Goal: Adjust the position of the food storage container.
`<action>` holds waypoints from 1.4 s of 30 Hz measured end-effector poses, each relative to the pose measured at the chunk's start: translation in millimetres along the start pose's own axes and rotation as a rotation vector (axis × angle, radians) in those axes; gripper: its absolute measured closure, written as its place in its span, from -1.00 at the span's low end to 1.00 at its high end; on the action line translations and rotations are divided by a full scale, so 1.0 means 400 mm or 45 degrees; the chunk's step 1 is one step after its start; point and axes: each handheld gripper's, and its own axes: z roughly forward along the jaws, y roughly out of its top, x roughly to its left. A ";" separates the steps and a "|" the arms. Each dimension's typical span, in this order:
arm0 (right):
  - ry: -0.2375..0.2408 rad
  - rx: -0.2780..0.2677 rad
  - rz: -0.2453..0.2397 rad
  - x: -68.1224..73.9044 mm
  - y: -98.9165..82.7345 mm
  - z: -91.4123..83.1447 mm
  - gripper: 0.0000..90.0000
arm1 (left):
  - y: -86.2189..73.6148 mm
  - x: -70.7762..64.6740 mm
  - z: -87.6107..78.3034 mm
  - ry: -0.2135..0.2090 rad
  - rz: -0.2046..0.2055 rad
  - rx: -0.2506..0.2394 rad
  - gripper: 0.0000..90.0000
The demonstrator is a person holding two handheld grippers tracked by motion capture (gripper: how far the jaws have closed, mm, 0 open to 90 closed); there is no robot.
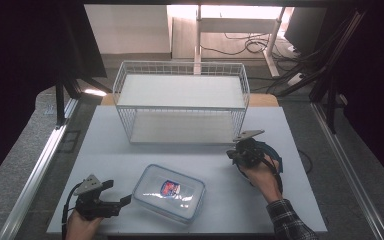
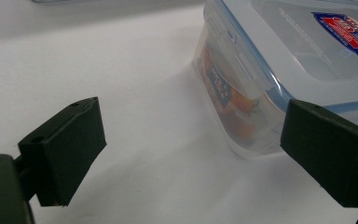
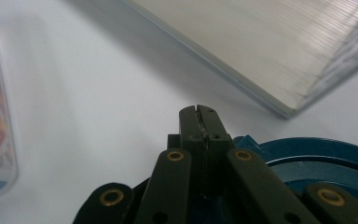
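**A:** On the white table point(image 1: 105, 130), where was your clear lidded box point(image 1: 168, 192) when this was taken?

**B:** Near the front edge, lying flat with its lid on, well short of the white wire shelf rack point(image 1: 181, 102) behind it. Both rack levels were bare, so you had shelved nothing yet.

**A:** And your left gripper point(image 1: 119, 195)?

**B:** You had its jaws spread wide, nothing between them, just beside the box's left end. In the left gripper view one jaw sat close against a corner of the box point(image 2: 279, 60), but I couldn't tell whether it touched.

**A:** The right gripper point(image 3: 200, 112)?

**B:** Clenched on nothing, apart from the box, near the rack's front right corner.

**A:** So what remained?

**B:** By my judgement nearly everything: you had yet to grasp, lift and place the box.
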 end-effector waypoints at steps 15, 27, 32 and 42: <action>-0.054 0.007 0.055 -0.062 -0.057 -0.054 0.99 | 0.000 0.001 0.001 -0.004 -0.008 -0.001 -0.87; -0.083 0.009 0.092 -0.097 -0.107 -0.102 0.99 | -0.001 0.003 0.001 -0.009 -0.017 -0.003 -0.87; -0.097 0.004 0.116 -0.114 -0.123 -0.116 0.99 | -0.001 0.003 0.001 -0.009 -0.019 -0.003 -0.87; -0.128 -0.011 0.151 -0.139 -0.146 -0.134 0.99 | -0.001 0.004 0.002 -0.011 -0.021 -0.003 -0.87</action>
